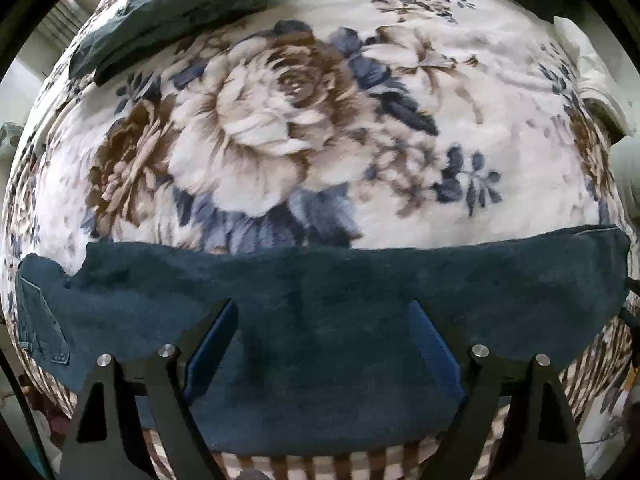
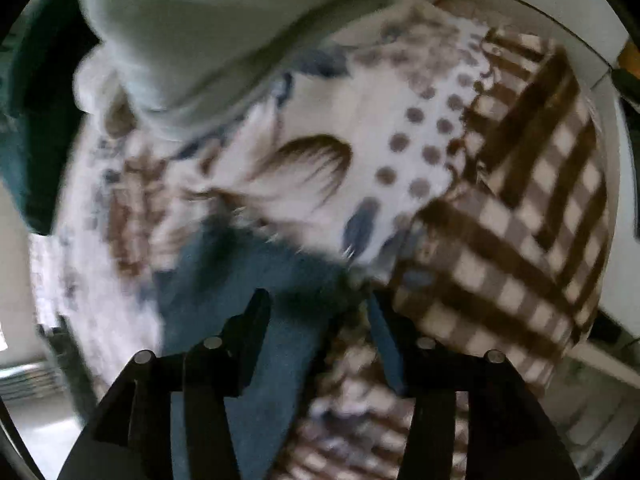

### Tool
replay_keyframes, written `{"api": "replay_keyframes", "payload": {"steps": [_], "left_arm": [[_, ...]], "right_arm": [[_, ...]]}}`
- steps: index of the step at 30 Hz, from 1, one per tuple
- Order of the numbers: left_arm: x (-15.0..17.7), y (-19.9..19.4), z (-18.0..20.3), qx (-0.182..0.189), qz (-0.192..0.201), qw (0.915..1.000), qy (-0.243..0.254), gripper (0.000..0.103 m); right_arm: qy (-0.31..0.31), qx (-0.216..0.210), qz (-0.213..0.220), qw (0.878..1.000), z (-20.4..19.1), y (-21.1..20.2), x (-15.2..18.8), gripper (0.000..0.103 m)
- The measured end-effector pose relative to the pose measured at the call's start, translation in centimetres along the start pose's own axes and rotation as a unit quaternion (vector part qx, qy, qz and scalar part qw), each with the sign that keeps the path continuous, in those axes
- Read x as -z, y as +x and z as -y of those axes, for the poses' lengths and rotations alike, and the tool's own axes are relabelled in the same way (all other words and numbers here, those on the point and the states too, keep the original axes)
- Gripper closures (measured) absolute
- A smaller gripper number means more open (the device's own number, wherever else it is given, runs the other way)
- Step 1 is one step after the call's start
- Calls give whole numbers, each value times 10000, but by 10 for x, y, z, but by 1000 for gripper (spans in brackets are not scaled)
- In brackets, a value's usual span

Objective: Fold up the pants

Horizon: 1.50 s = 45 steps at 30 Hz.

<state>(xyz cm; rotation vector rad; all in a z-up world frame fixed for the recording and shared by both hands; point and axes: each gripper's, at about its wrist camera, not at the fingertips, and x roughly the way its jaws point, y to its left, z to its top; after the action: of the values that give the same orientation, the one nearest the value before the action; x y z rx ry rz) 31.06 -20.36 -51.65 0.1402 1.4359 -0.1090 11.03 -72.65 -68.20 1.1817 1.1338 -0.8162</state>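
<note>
Dark teal pants (image 1: 320, 280) lie flat across the near edge of a floral blanket (image 1: 280, 128) in the left wrist view. My left gripper (image 1: 322, 308) is open, its two fingers spread wide over the pants cloth, holding nothing. In the blurred right wrist view, an end of the pants (image 2: 256, 276) lies on the blanket under my right gripper (image 2: 316, 300). Its jaws stand apart, with the left finger over the cloth and the right finger beside it.
A folded dark green garment (image 1: 172, 12) lies at the far left of the blanket. A white pillow (image 1: 592, 68) sits at the far right. A pale green cloth (image 2: 224, 32) covers the top of the right wrist view. A brown checked border (image 2: 520, 200) marks the blanket's edge.
</note>
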Motion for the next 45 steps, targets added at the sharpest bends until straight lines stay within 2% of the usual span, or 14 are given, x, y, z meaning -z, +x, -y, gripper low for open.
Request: {"api": "replay_keyframes", "payload": {"steps": [2, 5, 7, 10, 14, 17, 23, 27, 34, 36, 37, 39, 42, 45], "left_arm": [[-4, 5, 5, 20, -27, 10000, -27, 16], [-3, 4, 1, -24, 10, 9999, -107, 16], [-4, 4, -12, -34, 22, 9998, -204, 16], [-7, -1, -45, -42, -5, 9989, -461, 16], [-6, -14, -102, -132, -32, 9957, -918, 16], [15, -17, -149, -312, -152, 9903, -1344, 16], [36, -8, -245, -490, -535, 9761, -2048, 16], [38, -7, -293, -607, -505, 9714, -2241, 16], [43, 0, -338, -610, -520, 9671, -2414, 16], [46, 0, -347, -568, -538, 9649, -2506, 16], [46, 2, -353, -460, -541, 9644, -2548, 16], [50, 2, -355, -337, -554, 9644, -2565, 16], [51, 1, -358, -301, -553, 9659, -2513, 16], [53, -1, -357, -237, -584, 9661, -2505, 16]], "right_arm": [[238, -133, -92, 9996, -2, 12, -3, 95], [-545, 498, 323, 9967, -33, 9, -2, 96], [-524, 757, 42, 9957, -34, 22, -4, 95], [-870, 1141, -246, 9894, -57, 16, -9, 89], [-1592, 1097, -552, 9796, -128, -18, 25, 44], [-2453, 628, -1138, 9607, -203, -17, 85, 43], [-3912, -201, -2894, 8734, -353, 62, 244, 44], [-4893, -188, -3561, 7959, -423, 113, 338, 44], [-5808, 139, -4313, 6902, -470, 176, 453, 44], [-6089, 126, -4326, 6648, -462, 175, 471, 81], [-6404, 320, -4130, 6468, -458, 173, 480, 88], [-6533, 364, -3834, 6519, -460, 166, 480, 99], [-6087, 135, -3229, 7246, -468, 145, 440, 101], [-5471, 57, -3204, 7733, -464, 148, 412, 101]]}}
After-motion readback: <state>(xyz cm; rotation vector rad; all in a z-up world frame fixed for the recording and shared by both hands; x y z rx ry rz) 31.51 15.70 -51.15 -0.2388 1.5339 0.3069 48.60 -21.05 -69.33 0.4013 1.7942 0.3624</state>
